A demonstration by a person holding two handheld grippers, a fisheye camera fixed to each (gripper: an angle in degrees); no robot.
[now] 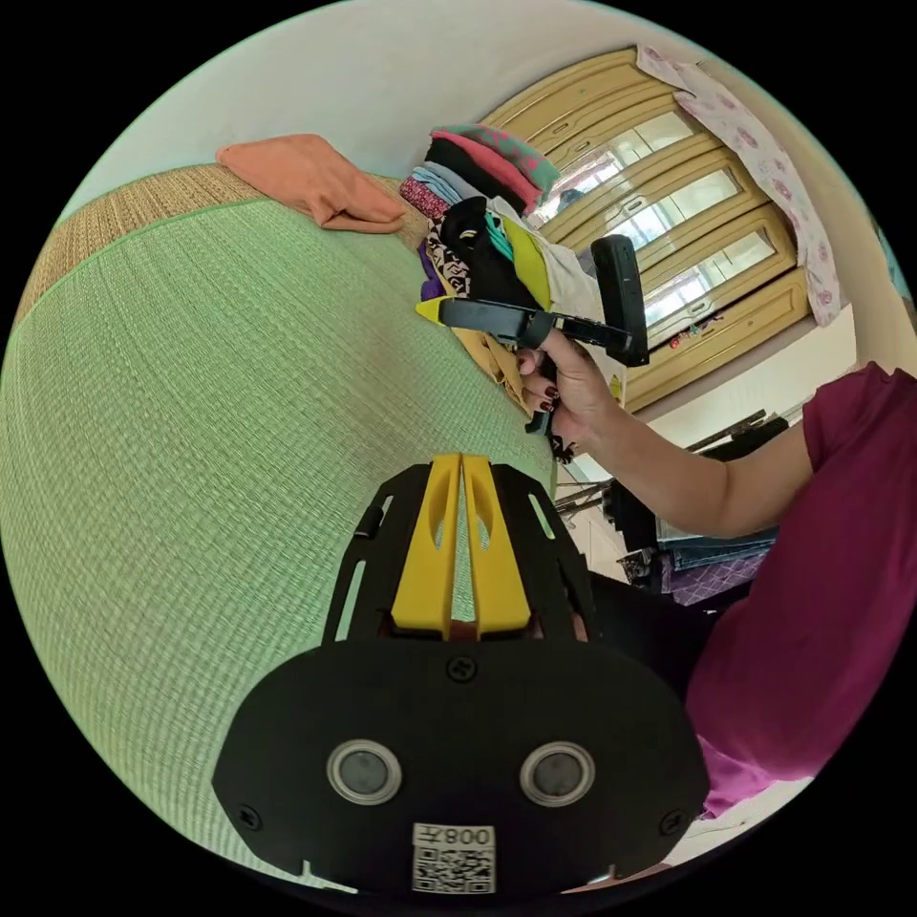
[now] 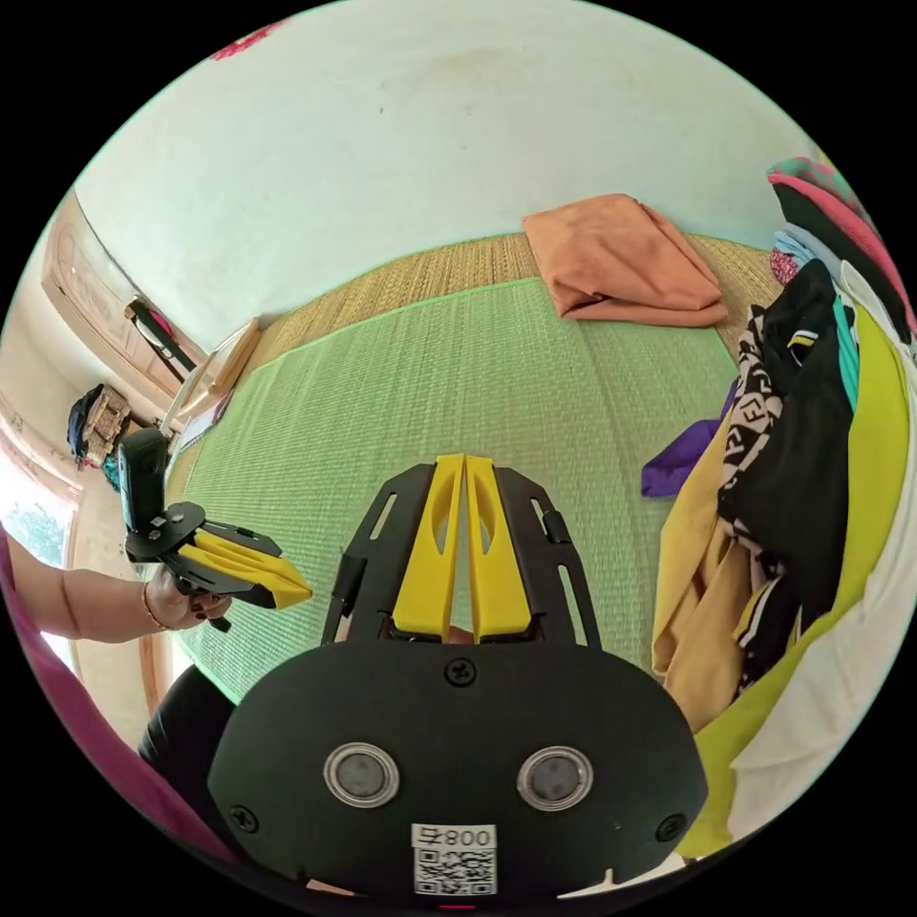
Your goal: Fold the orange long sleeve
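1. The folded orange long-sleeve shirt [image 2: 626, 260] lies at the far edge of the green woven mat [image 2: 458, 382], near the pale wall and beside the heaped pile of mixed clothes [image 2: 812, 458].
2. The left gripper [image 1: 461, 478] has its yellow jaws pressed together on nothing; it hovers over the mat.
3. The right gripper [image 2: 465, 478] is likewise closed and empty, well apart from the shirt.
4. The shirt looks light, soft and limp, so it would likely sag when lifted; pinching a folded edge or corner should hold the layers together.
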